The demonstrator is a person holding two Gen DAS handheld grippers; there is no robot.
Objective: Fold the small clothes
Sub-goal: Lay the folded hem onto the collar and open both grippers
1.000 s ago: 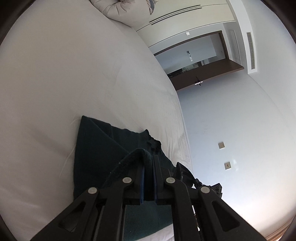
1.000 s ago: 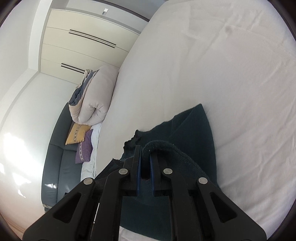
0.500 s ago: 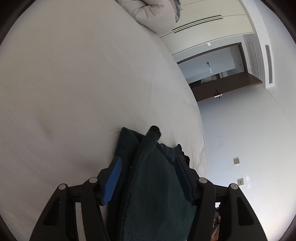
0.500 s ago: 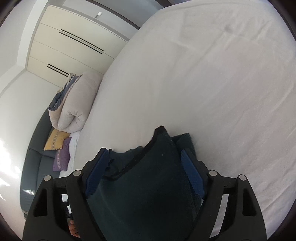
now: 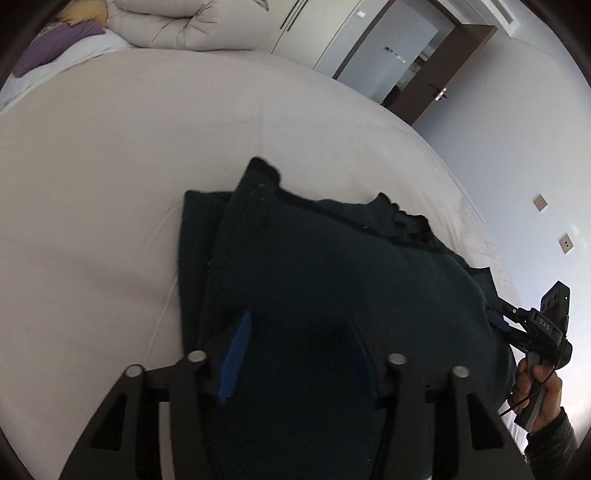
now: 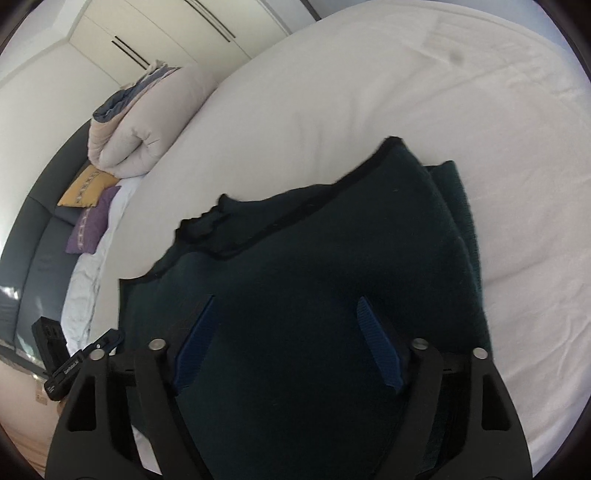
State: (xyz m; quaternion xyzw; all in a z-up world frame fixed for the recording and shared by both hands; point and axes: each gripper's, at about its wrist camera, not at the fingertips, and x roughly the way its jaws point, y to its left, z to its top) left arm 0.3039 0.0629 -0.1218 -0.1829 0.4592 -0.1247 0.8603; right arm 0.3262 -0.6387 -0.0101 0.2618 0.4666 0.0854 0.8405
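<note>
A dark green garment lies folded over on the white bed, its upper layer resting on the lower one. It also shows in the right wrist view. My left gripper is open, its blue-padded fingers spread just above the near part of the cloth. My right gripper is open too, fingers spread over the garment's near edge. The right gripper also shows in the left wrist view, at the garment's right end, held by a hand.
A rolled beige duvet and purple and yellow cushions lie at the head of the bed. A grey sofa, white wardrobes and a doorway stand beyond. The bed's edge runs along the right.
Both grippers were shut on the garment's edge a second ago, then opened and let it drop folded over. Both have since drawn back slightly and the cloth has settled flat.
</note>
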